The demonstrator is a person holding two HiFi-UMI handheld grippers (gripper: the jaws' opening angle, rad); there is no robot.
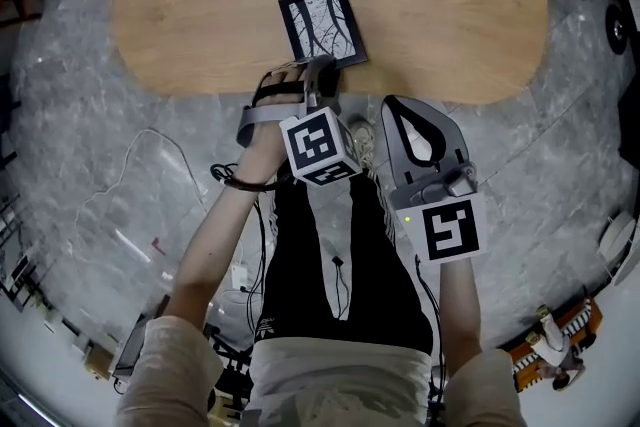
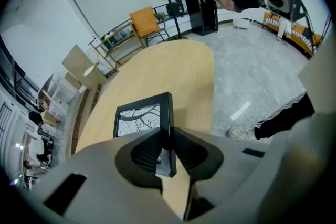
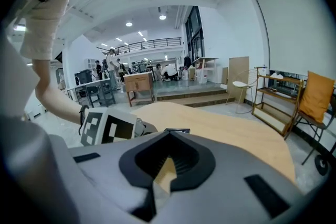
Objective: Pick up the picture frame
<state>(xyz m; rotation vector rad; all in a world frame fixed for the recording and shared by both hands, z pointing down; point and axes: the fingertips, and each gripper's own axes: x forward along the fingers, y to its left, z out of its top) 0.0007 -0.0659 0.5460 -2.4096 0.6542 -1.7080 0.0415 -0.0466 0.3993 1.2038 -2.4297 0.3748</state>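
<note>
Left gripper view: left gripper (image 2: 167, 147) pinching the frame (image 2: 139, 118) at its near edge, above the table (image 2: 157, 71).
Its jaws stand narrow, and the pads press on both faces of the black frame close to one corner. This corner seems to be off the wood, and the frame is tilted. In head view the left gripper (image 1: 322, 67) points steeply down at the frame (image 1: 322, 23), which is over the near part of the table (image 1: 450, 5). The right gripper (image 1: 393, 103) is beside it, apart from the frame, with its jaws pressed together on nothing, at the table's near edge. The left hand (image 1: 275, 100) wraps the handle, with the forearm stretched forward over the grey floor (image 1: 80, 115). Farther away, an orange chair (image 2: 144, 21) stands beyond the table.
</note>
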